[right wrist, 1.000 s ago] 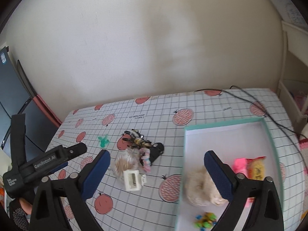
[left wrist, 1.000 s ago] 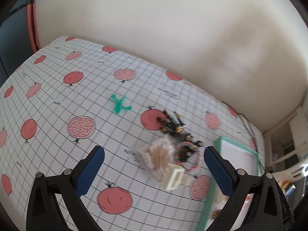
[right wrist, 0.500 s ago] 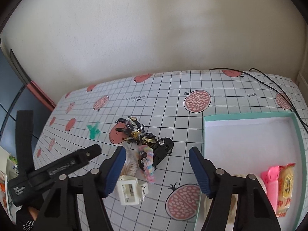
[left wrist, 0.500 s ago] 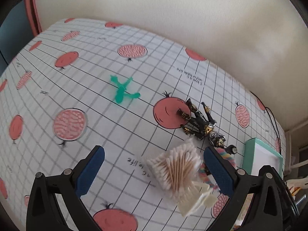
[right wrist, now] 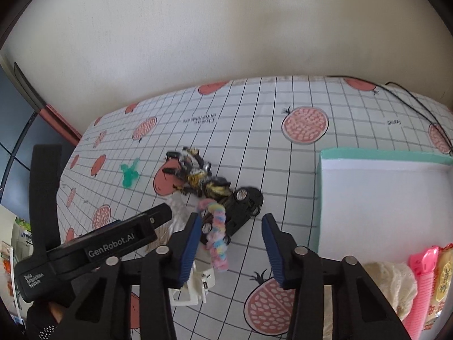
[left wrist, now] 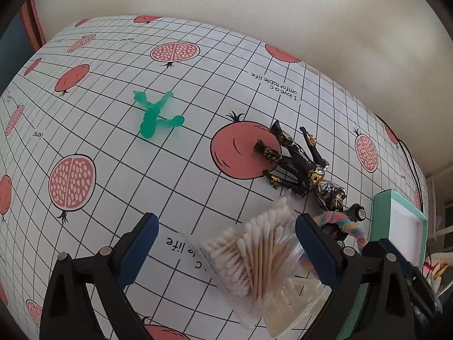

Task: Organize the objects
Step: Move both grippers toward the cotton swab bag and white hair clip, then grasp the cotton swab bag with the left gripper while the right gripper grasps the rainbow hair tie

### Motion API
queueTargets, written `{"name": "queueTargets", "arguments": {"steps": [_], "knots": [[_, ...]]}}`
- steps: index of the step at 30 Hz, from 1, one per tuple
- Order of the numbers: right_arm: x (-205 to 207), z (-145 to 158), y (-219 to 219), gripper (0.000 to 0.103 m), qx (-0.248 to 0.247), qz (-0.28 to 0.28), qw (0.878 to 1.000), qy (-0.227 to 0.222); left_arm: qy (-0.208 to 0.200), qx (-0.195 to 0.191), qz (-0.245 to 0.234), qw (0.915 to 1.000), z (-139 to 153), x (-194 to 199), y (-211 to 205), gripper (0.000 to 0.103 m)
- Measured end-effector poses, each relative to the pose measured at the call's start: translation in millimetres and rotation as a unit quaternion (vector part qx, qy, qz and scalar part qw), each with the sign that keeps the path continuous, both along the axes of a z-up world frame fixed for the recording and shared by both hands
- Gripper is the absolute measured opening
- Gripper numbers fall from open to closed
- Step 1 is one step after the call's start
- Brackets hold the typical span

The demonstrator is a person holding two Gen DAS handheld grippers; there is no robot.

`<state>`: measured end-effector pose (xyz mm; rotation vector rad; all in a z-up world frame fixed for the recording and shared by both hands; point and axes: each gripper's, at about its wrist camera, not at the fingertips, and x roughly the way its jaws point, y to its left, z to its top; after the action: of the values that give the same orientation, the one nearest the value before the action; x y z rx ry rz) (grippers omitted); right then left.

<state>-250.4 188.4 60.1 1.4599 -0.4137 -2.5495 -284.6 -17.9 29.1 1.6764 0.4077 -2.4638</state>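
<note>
Beside the teal-rimmed box (right wrist: 379,158), on its left, most of the sorting is not yet done: a small heap lies on the pomegranate-print tablecloth (left wrist: 119,170), touching or overlapping one another. Nearest the box sits the black toy car (right wrist: 245,198) with a pastel scrunchie (right wrist: 216,228) draped over it, then the black-and-gold action figure (left wrist: 300,161), the clear bag of cotton swabs (left wrist: 254,257) and a white hair claw clip (right wrist: 192,289). Well apart from the box, beyond the heap, lies a green toy figure (left wrist: 154,113). Inside the box a few things already rest at its near end: a cream fluffy item (right wrist: 393,280), a pink object (right wrist: 424,272) and a yellow snack packet (right wrist: 444,277) (its far half is bare white). The left gripper (left wrist: 226,250) is spread wide with its jaws either side of the swab bag, gripping nothing yet. The right gripper (right wrist: 230,250) is likewise spread and empty, its jaws framing the scrunchie and car. By my reckoning six items remain outside the box, so the job is perhaps a third done.
</note>
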Motion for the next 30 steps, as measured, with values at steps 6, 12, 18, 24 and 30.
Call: {"name": "queueTargets", "arguments": {"steps": [6, 12, 18, 24, 30], "knots": [[0.3, -6.1, -6.3, 0.030, 0.003, 0.014, 1.000, -0.008, -0.003, -0.010, -0.018, 0.9998, 1.1, 1.2, 10.8, 0.092], [0.4, -12.3, -3.8, 0.016, -0.001, 0.016, 1.000, -0.014, -0.005, -0.017, -0.032, 0.9993, 2.6, 1.4, 19.3, 0.089], [-0.8, -16.3, -5.4, 0.012, -0.002, 0.018, 1.000, -0.018, -0.010, -0.016, -0.034, 0.9992, -2.6, 0.4, 23.7, 0.089], [-1.5, -21.2, -2.8, 0.012, -0.007, 0.014, 1.000, -0.025, -0.008, -0.007, -0.030, 0.9995, -5.4, 0.5, 23.1, 0.087], [-1.3, -21.7, -2.6, 0.012, -0.009, 0.014, 1.000, -0.025, 0.003, 0.002, -0.036, 0.9993, 1.4, 10.7, 31.2, 0.064]]}}
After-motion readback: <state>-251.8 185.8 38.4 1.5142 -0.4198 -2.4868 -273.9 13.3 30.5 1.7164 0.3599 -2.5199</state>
